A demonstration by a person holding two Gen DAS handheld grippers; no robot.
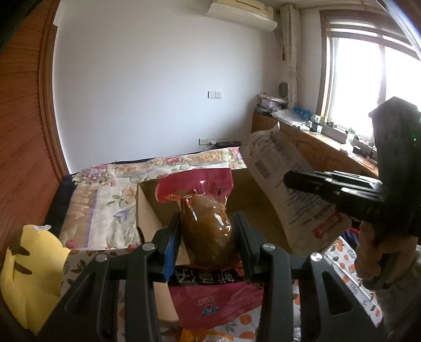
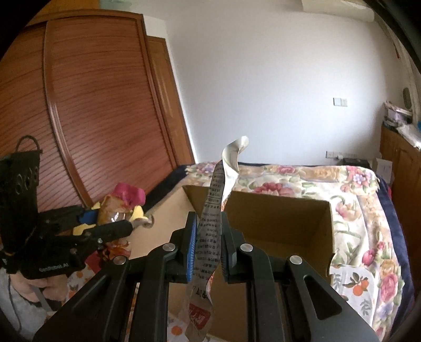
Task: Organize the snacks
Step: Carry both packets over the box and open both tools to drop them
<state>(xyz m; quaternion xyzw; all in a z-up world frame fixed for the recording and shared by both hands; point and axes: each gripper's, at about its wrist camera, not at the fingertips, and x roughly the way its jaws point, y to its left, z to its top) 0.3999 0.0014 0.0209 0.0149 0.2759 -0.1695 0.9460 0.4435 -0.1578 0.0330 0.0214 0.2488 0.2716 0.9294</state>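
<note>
Your left gripper (image 1: 208,236) clamps a red plastic pouch of brown snack (image 1: 208,226) between its fingers, your right gripper (image 2: 208,250) pinches a flat white printed snack packet (image 2: 210,231) upright, both with the open cardboard box (image 2: 279,210) just ahead.

Floral bedspread (image 2: 350,189), wooden slatted wardrobe doors (image 2: 86,105), yellow plush toy (image 1: 29,278), bright window (image 1: 368,86), wall-mounted air conditioner (image 1: 242,13).

box (image 2: 263,218) on bed (image 2: 368,210) (wardrobe (image 2: 92,105) left)
</note>
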